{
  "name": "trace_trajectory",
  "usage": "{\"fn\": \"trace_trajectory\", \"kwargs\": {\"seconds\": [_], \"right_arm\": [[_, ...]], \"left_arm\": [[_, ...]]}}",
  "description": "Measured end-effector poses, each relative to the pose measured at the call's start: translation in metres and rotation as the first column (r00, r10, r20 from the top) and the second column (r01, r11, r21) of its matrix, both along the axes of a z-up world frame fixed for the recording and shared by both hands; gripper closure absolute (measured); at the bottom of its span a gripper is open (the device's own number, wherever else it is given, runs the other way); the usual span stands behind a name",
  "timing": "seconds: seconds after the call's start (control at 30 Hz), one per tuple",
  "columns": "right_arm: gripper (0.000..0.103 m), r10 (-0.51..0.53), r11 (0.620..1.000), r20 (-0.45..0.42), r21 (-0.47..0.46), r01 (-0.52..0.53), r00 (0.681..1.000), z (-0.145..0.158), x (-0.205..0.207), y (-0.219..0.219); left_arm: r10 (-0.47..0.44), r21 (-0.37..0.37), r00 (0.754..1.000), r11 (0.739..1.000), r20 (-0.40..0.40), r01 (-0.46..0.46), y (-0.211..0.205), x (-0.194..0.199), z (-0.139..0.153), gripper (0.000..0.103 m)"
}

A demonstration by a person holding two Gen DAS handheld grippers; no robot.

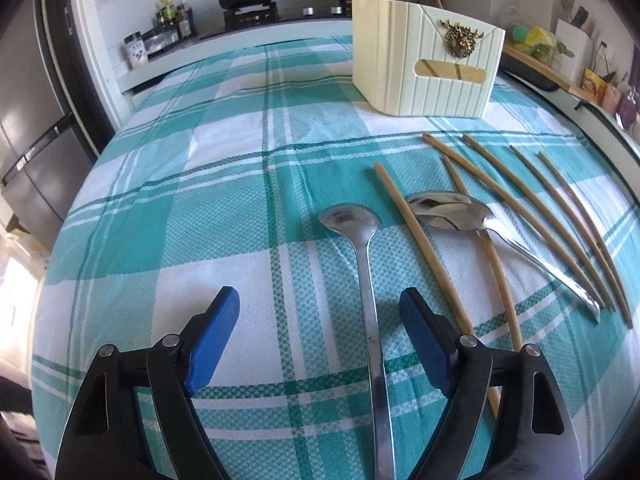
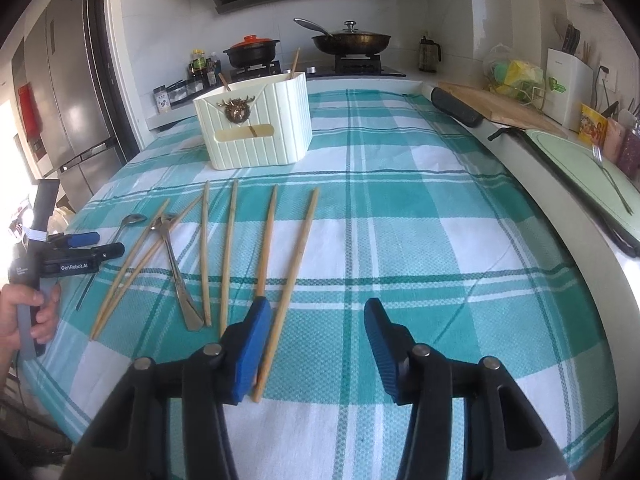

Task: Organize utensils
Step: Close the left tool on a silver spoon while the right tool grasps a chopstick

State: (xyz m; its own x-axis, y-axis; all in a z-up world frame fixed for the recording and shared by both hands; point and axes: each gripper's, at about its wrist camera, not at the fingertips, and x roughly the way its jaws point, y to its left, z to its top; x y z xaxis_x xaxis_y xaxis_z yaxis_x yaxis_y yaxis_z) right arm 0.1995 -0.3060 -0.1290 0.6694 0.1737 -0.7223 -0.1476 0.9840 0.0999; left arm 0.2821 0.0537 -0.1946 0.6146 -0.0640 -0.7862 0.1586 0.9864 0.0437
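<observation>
A cream utensil holder (image 1: 424, 60) stands at the far side of the checked tablecloth; it also shows in the right wrist view (image 2: 256, 124) with chopsticks sticking out. Several bamboo chopsticks (image 1: 520, 216) and two steel spoons lie in front of it. My left gripper (image 1: 320, 312) is open, its jaws on either side of the nearer spoon's handle (image 1: 370, 304). The second spoon (image 1: 452, 210) lies to the right among the chopsticks. My right gripper (image 2: 318, 324) is open and empty, with the rightmost chopstick (image 2: 290, 284) just inside its left finger. The left gripper (image 2: 86, 246) shows at the far left.
A stove with a black pot (image 2: 252, 50) and a wok (image 2: 352, 40) is behind the table. A fridge (image 2: 68, 92) stands on the left. A cutting board (image 2: 500, 108), a green mat with a fork (image 2: 588, 176) and a knife block (image 2: 568, 80) sit on the counter at right.
</observation>
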Motion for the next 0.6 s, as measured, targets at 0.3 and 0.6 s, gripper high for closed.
{"fn": "trace_trajectory", "kwargs": {"seconds": [0.3, 0.6], "right_arm": [[0.057, 0.019, 0.999, -0.071, 0.041, -0.016, 0.997, -0.021, 0.056, 0.011], [0.065, 0.081, 0.997, -0.177, 0.029, -0.077, 0.981, -0.041, 0.09, 0.024]], "left_arm": [[0.01, -0.029, 1.0, 1.0, -0.02, -0.011, 0.005, 0.001, -0.001, 0.02], [-0.025, -0.029, 0.999, 0.999, -0.038, 0.024, 0.002, 0.015, -0.001, 0.026]]}}
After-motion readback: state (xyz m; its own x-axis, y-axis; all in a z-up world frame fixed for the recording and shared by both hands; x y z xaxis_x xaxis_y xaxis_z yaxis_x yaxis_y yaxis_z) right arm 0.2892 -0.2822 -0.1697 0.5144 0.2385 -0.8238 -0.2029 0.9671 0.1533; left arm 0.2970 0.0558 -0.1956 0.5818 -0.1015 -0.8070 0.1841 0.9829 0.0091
